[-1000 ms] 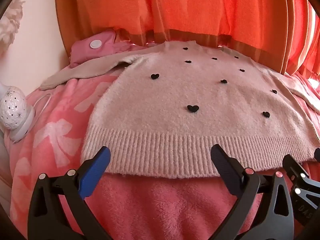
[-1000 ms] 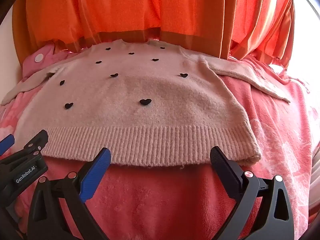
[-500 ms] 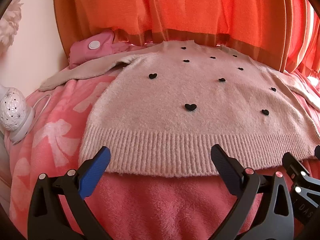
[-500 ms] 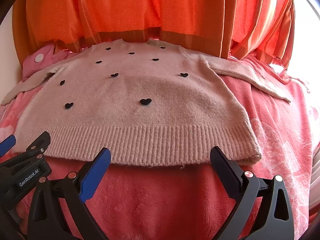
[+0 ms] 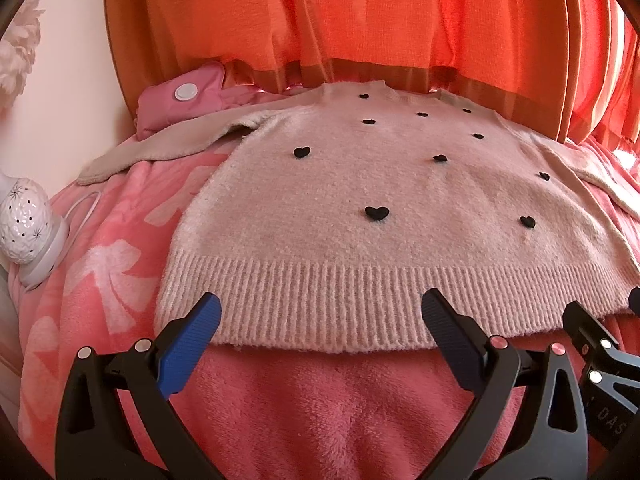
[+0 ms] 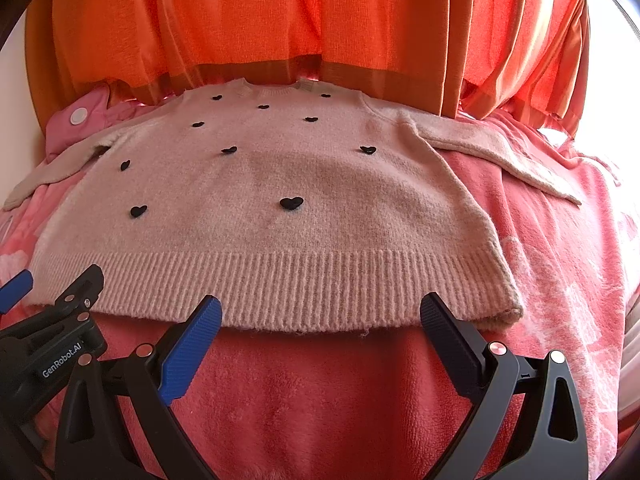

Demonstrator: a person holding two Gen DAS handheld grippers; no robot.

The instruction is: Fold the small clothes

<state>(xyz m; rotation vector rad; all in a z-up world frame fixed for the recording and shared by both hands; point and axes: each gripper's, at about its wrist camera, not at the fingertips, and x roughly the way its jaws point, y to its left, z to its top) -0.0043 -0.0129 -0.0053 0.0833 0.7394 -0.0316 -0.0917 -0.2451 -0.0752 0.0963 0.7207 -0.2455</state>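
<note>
A small pale pink knit sweater with black hearts lies flat, front up, on a pink fleece blanket, sleeves spread to both sides. It also shows in the right wrist view. My left gripper is open and empty, its tips just above the ribbed hem, left of centre. My right gripper is open and empty at the hem's right part. Each gripper shows at the edge of the other's view.
Orange curtains hang right behind the sweater. A pink padded item with a white snap lies at the back left. A white perforated lamp with a cord stands at the left edge. A bright window is at the right.
Both grippers have crept slightly forward toward the hem and stay open. The sweater has not moved.
</note>
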